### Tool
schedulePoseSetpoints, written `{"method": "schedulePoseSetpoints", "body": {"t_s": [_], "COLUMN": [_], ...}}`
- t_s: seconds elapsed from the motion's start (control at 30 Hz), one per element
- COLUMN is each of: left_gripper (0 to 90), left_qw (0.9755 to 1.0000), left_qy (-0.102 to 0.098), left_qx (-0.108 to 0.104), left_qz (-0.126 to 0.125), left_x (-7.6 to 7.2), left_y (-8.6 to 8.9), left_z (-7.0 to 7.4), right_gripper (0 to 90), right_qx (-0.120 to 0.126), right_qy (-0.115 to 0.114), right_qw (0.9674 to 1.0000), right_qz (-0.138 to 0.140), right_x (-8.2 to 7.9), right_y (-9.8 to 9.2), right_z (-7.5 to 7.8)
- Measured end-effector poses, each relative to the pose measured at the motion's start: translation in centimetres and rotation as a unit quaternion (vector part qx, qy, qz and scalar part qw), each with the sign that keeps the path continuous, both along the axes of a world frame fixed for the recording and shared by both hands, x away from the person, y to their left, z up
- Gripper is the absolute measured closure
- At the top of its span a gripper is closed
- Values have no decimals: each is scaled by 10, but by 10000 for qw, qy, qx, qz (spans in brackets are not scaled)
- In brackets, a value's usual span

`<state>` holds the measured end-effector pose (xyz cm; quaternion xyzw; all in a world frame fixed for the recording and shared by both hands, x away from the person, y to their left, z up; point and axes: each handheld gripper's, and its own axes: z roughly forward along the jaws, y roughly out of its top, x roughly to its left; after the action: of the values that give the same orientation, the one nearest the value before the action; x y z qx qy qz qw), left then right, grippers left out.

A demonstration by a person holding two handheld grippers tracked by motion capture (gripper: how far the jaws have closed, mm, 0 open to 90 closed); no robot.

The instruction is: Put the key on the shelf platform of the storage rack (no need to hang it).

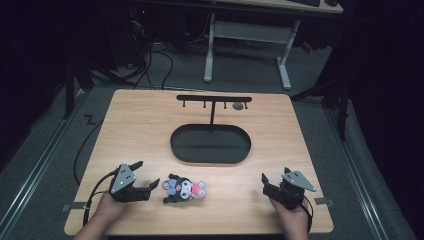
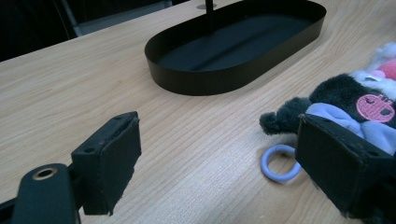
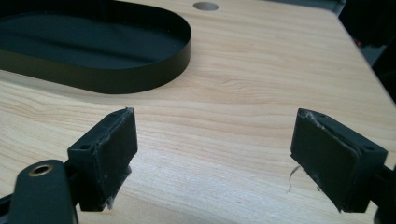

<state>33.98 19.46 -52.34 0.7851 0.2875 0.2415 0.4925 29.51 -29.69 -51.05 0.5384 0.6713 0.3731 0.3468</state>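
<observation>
Two tools, left [image 1: 148, 176] and right [image 1: 272, 181], agape; wooden table [image 1: 140, 130], dim room.

Clearance, near edge of table [image 1: 150, 130]
Bare wood between plush toy [image 1: 184, 189] and right gripper [image 1: 273, 182]; black oval tray [image 1: 210, 158] with upright hanger stand [image 1: 214, 100] blocks the centre.

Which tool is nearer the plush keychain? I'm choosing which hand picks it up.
Left. The left tool sits open right beside the plush keychain; the right tool rests open farther away.
</observation>
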Motion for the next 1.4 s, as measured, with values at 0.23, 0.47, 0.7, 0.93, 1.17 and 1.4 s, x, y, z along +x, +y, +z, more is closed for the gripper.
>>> {"method": "schedulePoseSetpoints", "body": {"t_s": [0.23, 0.47, 0.7, 0.93, 1.17, 1.4], "left_gripper": [154, 154, 154, 154, 154, 154], "left_qw": [9999, 10000, 10000, 10000, 10000, 10000], "left_qy": [109, 24, 58, -30, -76, -55], "left_qx": [-39, 1, -26, -19, -44, -4], "left_qz": [71, -12, 22, 36, 38, 25], "left_x": [5, 1, 2, -3, -7, -7], "left_y": [-1, 0, 0, 4, 6, 6], "left_z": [1, 1, 0, 1, 0, 0], "right_gripper": [149, 152, 297, 792, 900, 900], "right_qx": [-38, 120, 777, 918, 754, 419], "right_qy": [33, -6, 317, 420, 479, 623], "right_qw": [9999, 9997, 9879, 9656, 9472, 9424], "right_qz": [114, 234, 1307, 2398, 3079, 3260], "right_x": [-2, -2, -2, -3, 5, 11], "right_y": [5, 13, 47, 105, 168, 197], "right_z": [-3, 0, 13, 18, 14, 2]}}
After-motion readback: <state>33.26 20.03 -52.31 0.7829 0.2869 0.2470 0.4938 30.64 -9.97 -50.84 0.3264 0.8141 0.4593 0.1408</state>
